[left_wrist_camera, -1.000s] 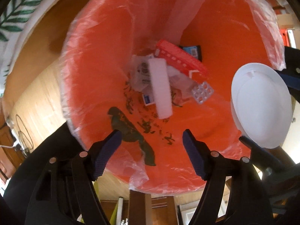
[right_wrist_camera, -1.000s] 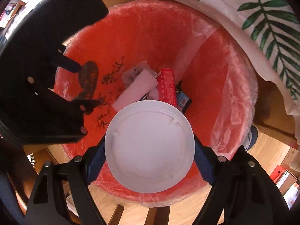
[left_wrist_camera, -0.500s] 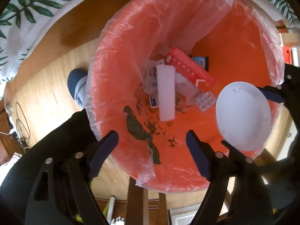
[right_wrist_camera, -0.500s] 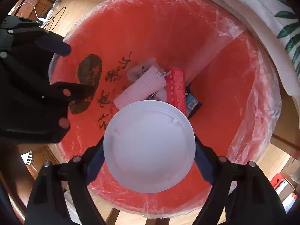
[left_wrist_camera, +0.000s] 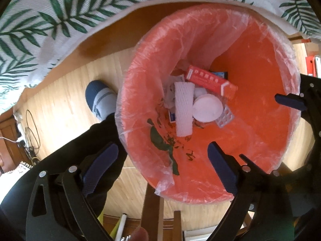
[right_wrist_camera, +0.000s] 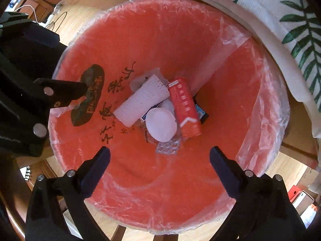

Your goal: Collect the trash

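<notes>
An orange trash bin (left_wrist_camera: 260,104) (right_wrist_camera: 124,52) lined with clear plastic stands on the wooden floor. At its bottom lie a white round lid (left_wrist_camera: 207,108) (right_wrist_camera: 161,124), a white foam net sleeve (left_wrist_camera: 183,108) (right_wrist_camera: 142,100), a red carton (left_wrist_camera: 210,81) (right_wrist_camera: 184,108) and a pill blister (left_wrist_camera: 225,118) (right_wrist_camera: 168,147). My left gripper (left_wrist_camera: 162,158) is open and empty above the bin's near rim. My right gripper (right_wrist_camera: 160,160) is open and empty over the bin.
A leaf-print tablecloth (left_wrist_camera: 60,16) (right_wrist_camera: 291,20) hangs over a wooden table edge beside the bin. A person's socked foot (left_wrist_camera: 100,100) stands left of the bin. Cables (left_wrist_camera: 30,132) lie on the floor at far left. Red binders (left_wrist_camera: 312,64) stand at right.
My right gripper has opened and the white lid has dropped from it to the bottom of the bin. Both grippers have pulled up and back from the bin.
</notes>
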`<action>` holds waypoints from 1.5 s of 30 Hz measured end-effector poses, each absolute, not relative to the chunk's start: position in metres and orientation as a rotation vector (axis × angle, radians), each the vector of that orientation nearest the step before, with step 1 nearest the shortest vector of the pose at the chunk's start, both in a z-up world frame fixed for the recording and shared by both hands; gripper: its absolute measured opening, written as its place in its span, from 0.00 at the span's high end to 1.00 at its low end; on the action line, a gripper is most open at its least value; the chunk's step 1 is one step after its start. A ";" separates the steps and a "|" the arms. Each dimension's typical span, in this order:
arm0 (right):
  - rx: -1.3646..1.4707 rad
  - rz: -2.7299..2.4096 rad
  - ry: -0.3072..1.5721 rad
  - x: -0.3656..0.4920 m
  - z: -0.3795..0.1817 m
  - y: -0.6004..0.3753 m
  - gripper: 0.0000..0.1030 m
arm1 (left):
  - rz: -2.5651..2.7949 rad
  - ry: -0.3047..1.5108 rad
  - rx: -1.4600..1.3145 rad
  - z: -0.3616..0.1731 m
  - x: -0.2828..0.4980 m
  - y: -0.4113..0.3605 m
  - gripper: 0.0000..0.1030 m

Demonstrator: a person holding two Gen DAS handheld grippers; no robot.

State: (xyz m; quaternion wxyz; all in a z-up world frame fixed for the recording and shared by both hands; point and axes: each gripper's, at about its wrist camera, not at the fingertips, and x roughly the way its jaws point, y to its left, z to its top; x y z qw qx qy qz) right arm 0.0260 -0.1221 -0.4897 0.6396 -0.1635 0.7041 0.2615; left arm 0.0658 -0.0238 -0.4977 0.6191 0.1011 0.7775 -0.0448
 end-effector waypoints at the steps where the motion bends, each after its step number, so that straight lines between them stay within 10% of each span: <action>1: -0.370 0.596 1.599 0.026 -0.485 -0.122 0.05 | -0.102 1.779 0.230 -0.495 0.066 -0.023 0.06; 45: -0.238 0.480 1.293 -0.068 -0.197 -0.168 0.05 | -0.199 1.347 0.198 -0.226 -0.051 -0.034 0.06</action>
